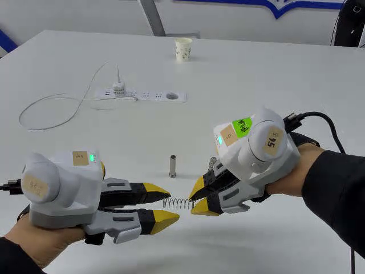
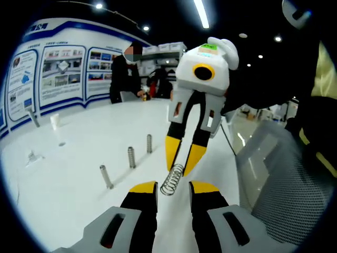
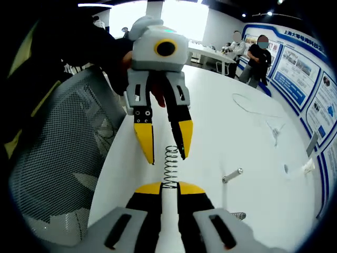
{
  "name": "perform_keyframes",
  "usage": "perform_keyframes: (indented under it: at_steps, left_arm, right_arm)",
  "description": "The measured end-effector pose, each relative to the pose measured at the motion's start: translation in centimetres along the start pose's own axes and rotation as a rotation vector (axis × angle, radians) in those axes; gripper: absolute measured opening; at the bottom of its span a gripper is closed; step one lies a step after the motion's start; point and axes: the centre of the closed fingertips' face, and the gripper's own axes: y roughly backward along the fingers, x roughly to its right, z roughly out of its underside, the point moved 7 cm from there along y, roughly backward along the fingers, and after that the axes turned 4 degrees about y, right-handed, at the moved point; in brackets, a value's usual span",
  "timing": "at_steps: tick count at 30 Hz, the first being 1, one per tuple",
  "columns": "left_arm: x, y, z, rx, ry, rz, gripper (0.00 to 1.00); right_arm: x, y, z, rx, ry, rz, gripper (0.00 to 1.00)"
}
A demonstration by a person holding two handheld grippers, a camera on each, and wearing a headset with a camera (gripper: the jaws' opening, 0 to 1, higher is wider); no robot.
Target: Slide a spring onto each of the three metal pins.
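Two upright metal pins (image 2: 131, 157) look sprung to us; the bare steel pin (image 1: 173, 166) stands on the white bench (image 1: 256, 74) while our right gripper (image 1: 198, 201) pinches the last wire coil spring (image 1: 178, 202), left gripper (image 1: 171, 204) spread around its free end.

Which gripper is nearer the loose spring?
Right. The right gripper is shut on one end of the loose spring; the left gripper is open around its free end.
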Motion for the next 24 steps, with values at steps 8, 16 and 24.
perform_keyframes:
  at_steps: [8,16,24]
  left_arm:
    - [0.15,-0.02,-0.07,0.002,-0.005,0.007,0.2]
    - [0.19,-0.04,-0.09,0.003,-0.007,0.012,0.16]
    - [0.06,0.01,-0.18,0.014,0.005,0.011,0.14]
  right_arm:
    - [-0.25,0.04,-0.32,0.011,0.013,-0.004,0.11]
    - [-0.35,0.16,-0.35,0.02,0.027,-0.006,0.11]
    - [-0.32,0.25,-0.38,0.035,0.033,-0.003,0.11]
